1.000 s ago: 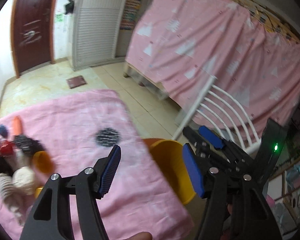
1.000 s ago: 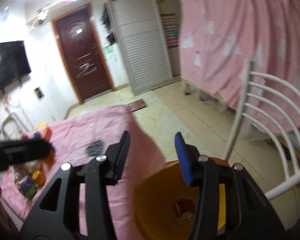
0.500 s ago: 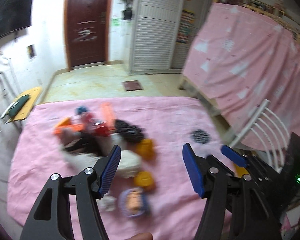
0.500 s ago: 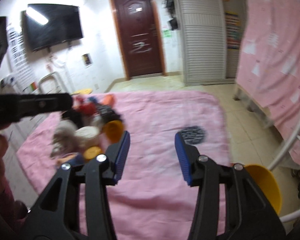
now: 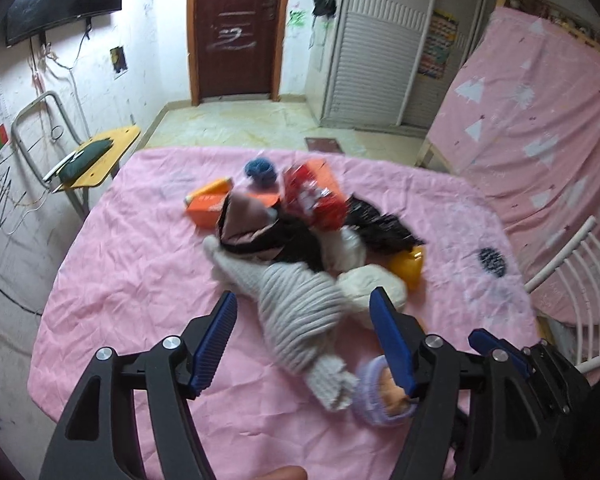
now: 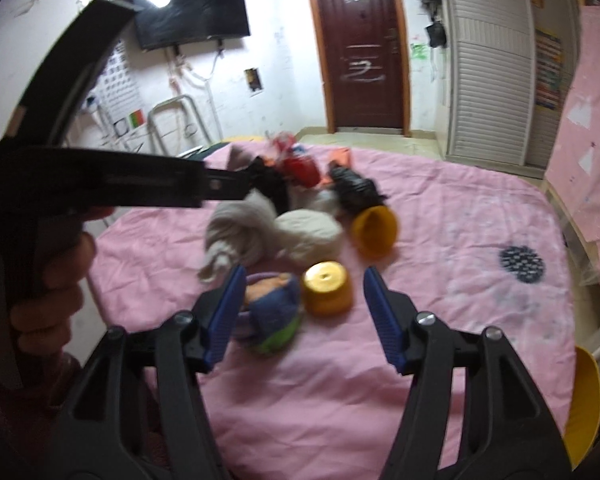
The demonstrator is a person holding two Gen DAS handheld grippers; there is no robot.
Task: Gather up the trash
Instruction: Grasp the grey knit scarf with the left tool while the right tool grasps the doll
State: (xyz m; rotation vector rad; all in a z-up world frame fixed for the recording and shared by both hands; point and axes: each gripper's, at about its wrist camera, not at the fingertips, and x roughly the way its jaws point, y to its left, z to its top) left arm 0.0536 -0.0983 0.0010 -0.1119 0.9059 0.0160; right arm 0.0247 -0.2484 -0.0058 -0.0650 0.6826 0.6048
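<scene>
A heap of trash (image 5: pixel 300 232) lies on the table (image 5: pixel 140 264), which is covered in a pink cloth: a ribbed grey cloth bundle (image 5: pixel 300 312), black plastic (image 5: pixel 380 228), a red wrapper (image 5: pixel 312 192), an orange box (image 5: pixel 208 204) and a blue ball (image 5: pixel 260 170). At the heap's near edge sit a yellow cup (image 6: pixel 327 289) and a soft blue-and-green toy (image 6: pixel 274 312). The left gripper (image 5: pixel 304 340) hovers over the grey bundle, jaws wide apart and holding nothing. The right gripper (image 6: pixel 304 316) hangs above the yellow cup and toy, jaws also spread and empty.
</scene>
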